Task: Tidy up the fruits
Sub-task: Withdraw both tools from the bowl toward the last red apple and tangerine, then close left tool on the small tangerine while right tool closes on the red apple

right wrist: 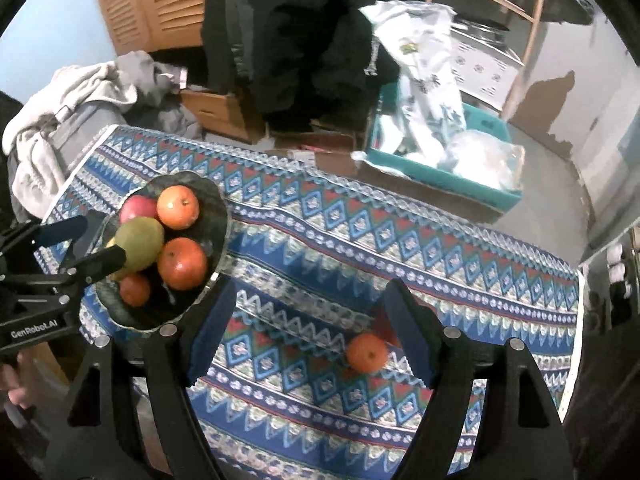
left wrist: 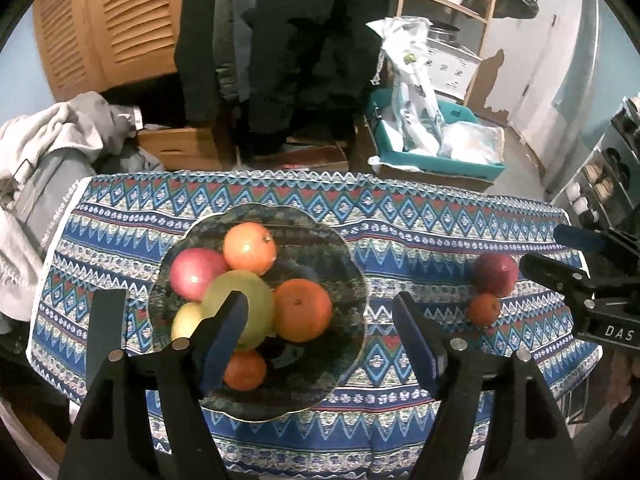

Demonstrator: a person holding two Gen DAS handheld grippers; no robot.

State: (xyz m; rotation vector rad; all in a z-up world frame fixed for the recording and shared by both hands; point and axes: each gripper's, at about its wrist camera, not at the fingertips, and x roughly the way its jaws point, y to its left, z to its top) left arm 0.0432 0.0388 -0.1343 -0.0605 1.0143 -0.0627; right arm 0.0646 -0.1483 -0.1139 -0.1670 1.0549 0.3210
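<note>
Patterned tablecloth (left wrist: 400,220), upright green mango (left wrist: 240,304)

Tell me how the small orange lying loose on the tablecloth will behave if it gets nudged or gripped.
The small orange is round and sits on flat cloth with no rim around it, so a nudge would likely roll it. It lies next to the red apple, which might stop it on that side. Its skin looks smooth and firm, so padded tongs should probably hold it without slipping.

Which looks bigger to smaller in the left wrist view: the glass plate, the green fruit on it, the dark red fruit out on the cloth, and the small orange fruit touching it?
1. glass plate
2. green fruit
3. dark red fruit
4. small orange fruit

The green fruit sits nearer the lens, so its margin over the red one is unsure.
</note>
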